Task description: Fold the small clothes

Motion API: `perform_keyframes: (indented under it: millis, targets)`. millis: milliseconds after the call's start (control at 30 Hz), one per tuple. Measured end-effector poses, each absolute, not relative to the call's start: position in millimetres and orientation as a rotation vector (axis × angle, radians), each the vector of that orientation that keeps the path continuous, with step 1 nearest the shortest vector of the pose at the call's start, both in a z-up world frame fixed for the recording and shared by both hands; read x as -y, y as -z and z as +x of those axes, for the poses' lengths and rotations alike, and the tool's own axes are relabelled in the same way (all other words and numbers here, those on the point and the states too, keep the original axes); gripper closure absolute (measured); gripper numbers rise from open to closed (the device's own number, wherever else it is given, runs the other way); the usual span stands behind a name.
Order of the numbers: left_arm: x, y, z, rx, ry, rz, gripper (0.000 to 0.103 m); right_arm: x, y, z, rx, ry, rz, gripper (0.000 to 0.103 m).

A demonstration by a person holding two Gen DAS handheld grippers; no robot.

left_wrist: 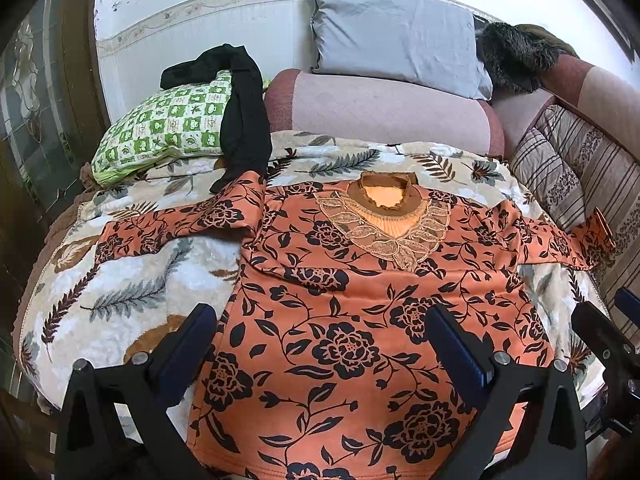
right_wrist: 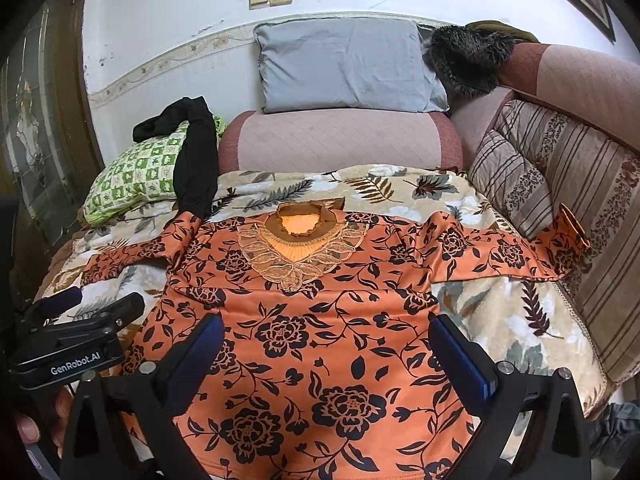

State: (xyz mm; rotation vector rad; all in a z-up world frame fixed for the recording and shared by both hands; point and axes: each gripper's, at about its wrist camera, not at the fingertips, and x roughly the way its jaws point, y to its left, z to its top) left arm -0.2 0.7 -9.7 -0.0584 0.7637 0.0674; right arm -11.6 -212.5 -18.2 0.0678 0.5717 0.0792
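An orange long-sleeved top with black flowers [left_wrist: 360, 300] lies flat, front up, on a leaf-patterned blanket [left_wrist: 140, 280], its lace collar [left_wrist: 384, 224] at the far end. The sleeves stretch out to the left [left_wrist: 168, 228] and to the right [left_wrist: 552, 240]. My left gripper [left_wrist: 320, 320] stands open over the top's lower left part and holds nothing. My right gripper [right_wrist: 328, 324] is open too, empty, above the top's [right_wrist: 320, 300] lower middle. The left gripper [right_wrist: 106, 298] also shows at the right wrist view's left edge. The hem near the cameras is partly hidden by the grippers' bodies.
A green checked pillow [left_wrist: 160, 128] with a black garment [left_wrist: 244, 120] draped over it lies at the back left. A grey pillow [left_wrist: 392, 32] rests on a pink bolster [left_wrist: 380, 112]. Striped cushions [right_wrist: 560, 184] line the right side. A hand [right_wrist: 40, 420] holds the left gripper.
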Motion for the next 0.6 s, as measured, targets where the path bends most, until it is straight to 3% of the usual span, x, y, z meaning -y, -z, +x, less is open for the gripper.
perform_keyframes:
  millis: [600]
  targets:
    - [4,29,16,-0.814,-0.084,-0.018,0.0,229,40,9,-0.624,-0.097,0.124,0.0]
